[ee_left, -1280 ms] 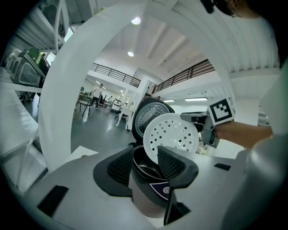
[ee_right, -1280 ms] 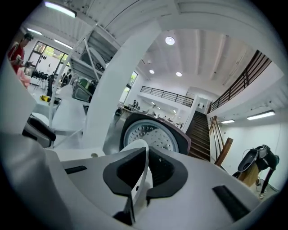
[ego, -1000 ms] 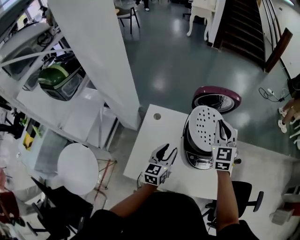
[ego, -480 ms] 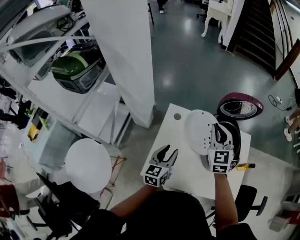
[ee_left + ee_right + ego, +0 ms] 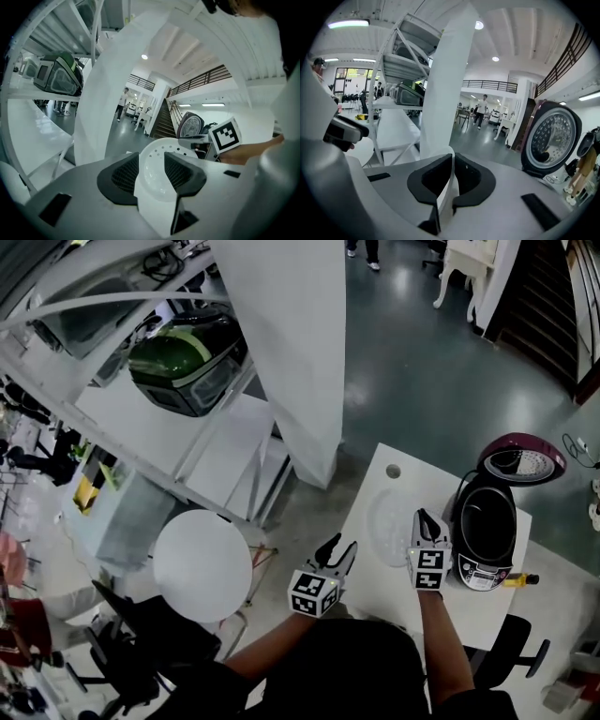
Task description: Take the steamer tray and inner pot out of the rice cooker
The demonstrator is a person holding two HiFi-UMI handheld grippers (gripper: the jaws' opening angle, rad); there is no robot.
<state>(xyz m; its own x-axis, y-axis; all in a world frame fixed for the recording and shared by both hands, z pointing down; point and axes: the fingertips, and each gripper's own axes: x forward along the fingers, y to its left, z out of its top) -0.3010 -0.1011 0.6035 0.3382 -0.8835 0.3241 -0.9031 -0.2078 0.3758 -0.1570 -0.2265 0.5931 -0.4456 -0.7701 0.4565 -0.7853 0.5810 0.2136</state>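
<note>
while still clamped, tray (image 5: 387,521) cleared cooker (image 5: 488,532)

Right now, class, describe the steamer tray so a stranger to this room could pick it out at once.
Find the white table with the black rice cooker, its lid open. Left of the cooker in the head view is the steamer tray, its rim pinched by the right gripper. It is the only round white dish dotted with holes.

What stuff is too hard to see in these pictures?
1. Inside the rice cooker: head view, dark and tiny, so the inner pot cannot be told.
2. Steamer tray: right gripper view shows only its rim, pinched in the right claw.
3. Whether the tray rests on the table: head view, white on white.
</note>
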